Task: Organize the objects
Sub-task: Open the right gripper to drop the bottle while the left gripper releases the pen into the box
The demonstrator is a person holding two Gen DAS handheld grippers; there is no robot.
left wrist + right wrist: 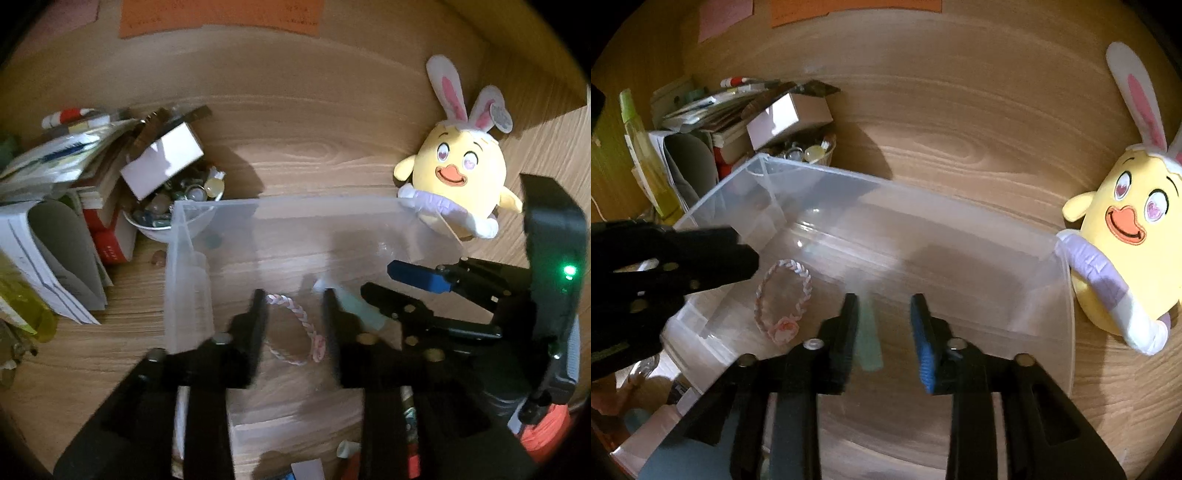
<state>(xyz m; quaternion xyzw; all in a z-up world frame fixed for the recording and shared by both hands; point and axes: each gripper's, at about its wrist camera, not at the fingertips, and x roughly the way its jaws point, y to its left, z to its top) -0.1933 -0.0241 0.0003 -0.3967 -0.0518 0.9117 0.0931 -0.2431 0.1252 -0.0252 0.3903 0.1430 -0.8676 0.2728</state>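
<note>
The light wood-grain tabletop (942, 122) carries everything here. Largest on it is the clear rectangular plastic bin (1067, 295), open at the top, with both grippers hanging over its inside. Just beside the bin's right end, touching its corner, lies a yellow plush chick with white and pink rabbit ears (1126, 236). Past the bin's far left corner stands a leaning stack of books and papers (55, 206), and next to that a white bowl of small glass beads and trinkets (177, 206) with a white cardboard box (162, 162) resting on top.

The left gripper (295, 321) stands with its jaws partly open and nothing pressed between them; seen between its fingers, a small braided pink-and-white bracelet with a pink flower charm (295, 325) lies flat on the bin floor. The right gripper (884, 332), one finger faced with a blue pad (923, 350), is likewise partly open and holds nothing. A pale green translucent stick (870, 343) lies on the bin floor just inside its left finger; whether it touches that finger I cannot tell.
</note>
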